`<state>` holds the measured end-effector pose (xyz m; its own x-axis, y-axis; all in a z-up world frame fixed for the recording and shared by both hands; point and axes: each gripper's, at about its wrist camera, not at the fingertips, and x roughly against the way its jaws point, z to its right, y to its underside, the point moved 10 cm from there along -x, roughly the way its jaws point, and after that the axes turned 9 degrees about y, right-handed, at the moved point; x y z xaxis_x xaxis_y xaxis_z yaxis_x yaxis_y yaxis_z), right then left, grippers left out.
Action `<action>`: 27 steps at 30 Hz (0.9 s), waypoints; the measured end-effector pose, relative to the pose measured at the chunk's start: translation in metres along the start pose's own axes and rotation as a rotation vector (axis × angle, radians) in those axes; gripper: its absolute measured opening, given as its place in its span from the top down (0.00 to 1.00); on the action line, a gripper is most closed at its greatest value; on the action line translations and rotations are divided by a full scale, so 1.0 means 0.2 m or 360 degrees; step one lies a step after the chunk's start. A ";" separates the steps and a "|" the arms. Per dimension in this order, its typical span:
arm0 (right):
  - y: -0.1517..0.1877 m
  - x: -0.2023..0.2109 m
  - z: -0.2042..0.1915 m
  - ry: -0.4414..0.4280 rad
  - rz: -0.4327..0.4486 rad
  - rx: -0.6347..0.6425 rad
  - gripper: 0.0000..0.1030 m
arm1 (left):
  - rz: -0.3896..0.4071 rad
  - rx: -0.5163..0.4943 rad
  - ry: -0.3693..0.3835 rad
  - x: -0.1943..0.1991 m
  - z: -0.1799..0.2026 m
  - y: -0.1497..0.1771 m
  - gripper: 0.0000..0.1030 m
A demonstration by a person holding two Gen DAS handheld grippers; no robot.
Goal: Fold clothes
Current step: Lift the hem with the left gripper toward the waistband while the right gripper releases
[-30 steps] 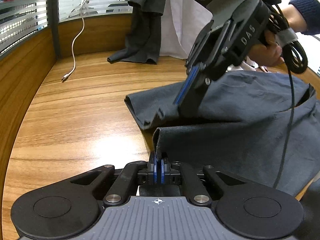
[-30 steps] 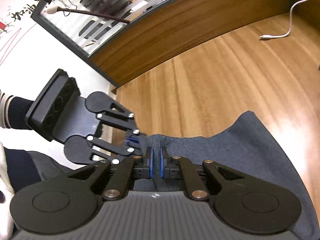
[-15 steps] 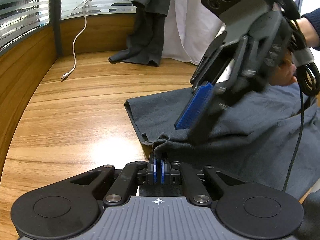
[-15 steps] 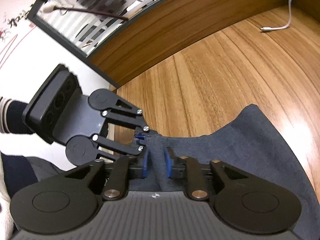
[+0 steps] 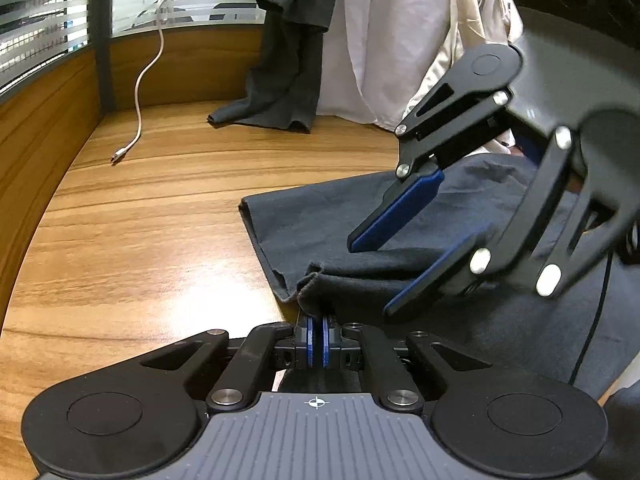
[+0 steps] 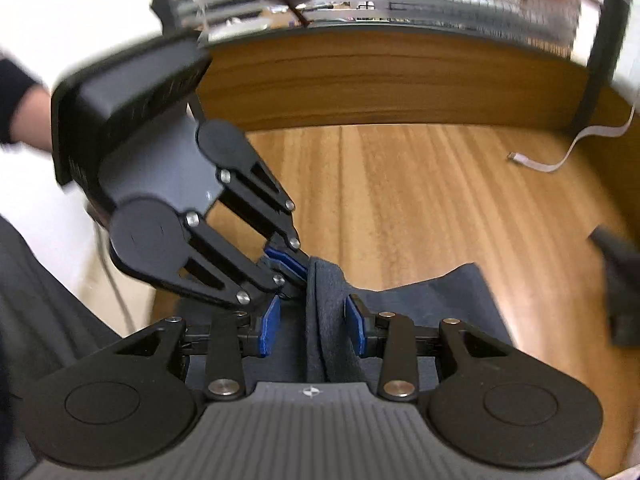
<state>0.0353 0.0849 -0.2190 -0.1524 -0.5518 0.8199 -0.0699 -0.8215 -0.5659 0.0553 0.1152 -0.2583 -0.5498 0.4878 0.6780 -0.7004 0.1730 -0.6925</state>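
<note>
A dark grey garment (image 5: 320, 216) lies spread on the wooden table (image 5: 140, 240). My left gripper (image 5: 316, 336) is shut on a bunched hem corner at the garment's near edge. The right wrist view shows that gripper (image 6: 296, 268) pinching the same corner from the left. My right gripper (image 5: 370, 280) hovers tilted over the cloth just behind that corner, and its jaws are opening. In its own view the right gripper (image 6: 312, 320) has a raised ridge of the garment (image 6: 440, 300) between its blue pads (image 6: 268, 332), and the left pad stands clear of the cloth.
A white cable (image 5: 140, 80) trails across the table's far left, also a white cable (image 6: 560, 160) at the right. A dark garment (image 5: 288, 80) and white cloth (image 5: 380, 40) hang at the back. A wooden wall (image 5: 48, 112) borders the table. A black cord (image 5: 592, 320) hangs from the right gripper.
The right gripper's jaws went from shut on the cloth to apart, and it rolled and swung nearer to the left gripper. The left gripper kept its hold and barely moved.
</note>
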 end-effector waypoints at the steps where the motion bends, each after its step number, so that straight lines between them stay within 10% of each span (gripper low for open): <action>1: 0.01 -0.01 -0.01 0.0053 -0.0002 0.0044 0.61 | 0.0001 0.0006 0.0007 0.00 0.00 -0.01 0.93; 4: 0.03 -0.04 -0.04 0.0187 -0.0018 0.0137 0.92 | 0.0002 0.0011 0.0023 -0.01 -0.01 -0.02 0.94; 7: 0.03 -0.05 -0.04 0.0290 -0.0018 0.0152 0.93 | -0.0004 -0.0050 0.0012 0.00 0.00 -0.03 0.89; 13: 0.00 0.02 0.02 0.0278 0.0018 0.0025 0.93 | -0.0016 -0.0306 0.0027 0.11 0.03 -0.05 0.47; 27: -0.02 0.19 0.03 0.0213 0.0045 0.0030 0.93 | -0.0079 -0.1189 0.0227 0.01 0.27 -0.21 0.59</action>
<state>0.0354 0.0668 -0.1845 -0.2845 -0.5515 0.7842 -0.0456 -0.8093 -0.5857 0.0587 0.0621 -0.2152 -0.4262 0.5612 0.7095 -0.2008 0.7061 -0.6791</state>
